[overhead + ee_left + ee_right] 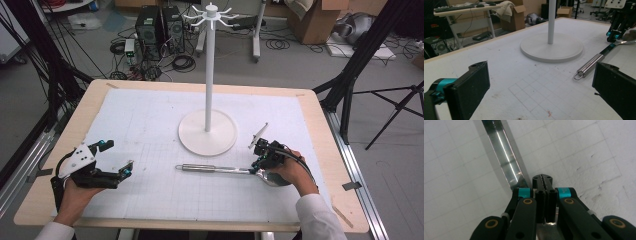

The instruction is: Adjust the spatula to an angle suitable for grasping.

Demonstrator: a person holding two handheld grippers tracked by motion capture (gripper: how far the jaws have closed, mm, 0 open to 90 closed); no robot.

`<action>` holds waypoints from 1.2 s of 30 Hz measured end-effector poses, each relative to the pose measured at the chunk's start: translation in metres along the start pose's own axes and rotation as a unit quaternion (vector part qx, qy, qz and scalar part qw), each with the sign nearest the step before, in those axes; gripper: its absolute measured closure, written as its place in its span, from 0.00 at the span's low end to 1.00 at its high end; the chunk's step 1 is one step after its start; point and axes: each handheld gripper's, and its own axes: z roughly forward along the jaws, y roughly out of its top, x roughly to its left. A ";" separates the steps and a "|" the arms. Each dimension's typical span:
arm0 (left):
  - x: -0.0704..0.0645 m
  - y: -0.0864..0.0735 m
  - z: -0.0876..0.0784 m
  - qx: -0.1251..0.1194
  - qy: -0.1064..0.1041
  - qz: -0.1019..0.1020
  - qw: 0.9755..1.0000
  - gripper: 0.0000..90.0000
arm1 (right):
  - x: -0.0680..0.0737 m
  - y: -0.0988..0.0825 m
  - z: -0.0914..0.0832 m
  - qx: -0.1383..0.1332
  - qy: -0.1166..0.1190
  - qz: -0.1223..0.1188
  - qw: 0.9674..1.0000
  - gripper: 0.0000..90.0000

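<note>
A steel ladle (pixel 210 168) lies on the white gridded mat, with its handle pointing left and its bowl under the person's right hand. My right gripper (pixel 256 159) points down at the ladle's neck with its pads pressed together. In the right gripper view the shiny stem (pixel 504 150) runs just left of the shut tips (pixel 545 180), and I see nothing between them. My left gripper (pixel 117 156) rests at the mat's left side, wide open and empty (pixel 541 85). From there the ladle handle (pixel 590 65) and the right gripper (pixel 613 35) show at the right.
A white stand (pixel 207 132) with a tall pole and hooks on top sits mid-table, just behind the ladle. The wooden table edge (pixel 325 150) borders the mat. On the floor beyond are computer towers (pixel 160 30), cables, cardboard boxes (pixel 320 20) and tripod legs.
</note>
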 end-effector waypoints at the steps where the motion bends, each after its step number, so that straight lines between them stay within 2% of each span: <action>1: 0.000 0.000 0.000 0.000 -0.001 0.001 1.000 0.02 | 0.000 -0.001 0.000 -0.001 0.000 -0.005 1.000 1.00; 5: 0.000 0.000 0.000 0.000 -0.001 0.001 1.000 0.02 | 0.005 -0.004 -0.002 -0.001 0.009 -0.002 1.000 1.00; 25: 0.000 0.000 0.000 0.000 -0.001 0.002 1.000 0.02 | 0.016 -0.009 -0.002 0.004 0.026 -0.021 0.999 1.00; 32: 0.000 0.000 0.001 0.001 -0.002 0.002 1.000 0.02 | 0.015 -0.012 -0.011 -0.022 0.015 -0.020 0.999 0.99; 33: 0.000 0.000 0.001 0.001 -0.003 0.003 1.000 0.02 | 0.015 -0.013 -0.014 -0.032 0.010 -0.020 0.999 0.93; 36: -0.001 0.000 0.001 0.001 -0.002 0.003 1.000 0.02 | 0.016 -0.012 -0.019 -0.046 0.005 -0.020 0.999 0.87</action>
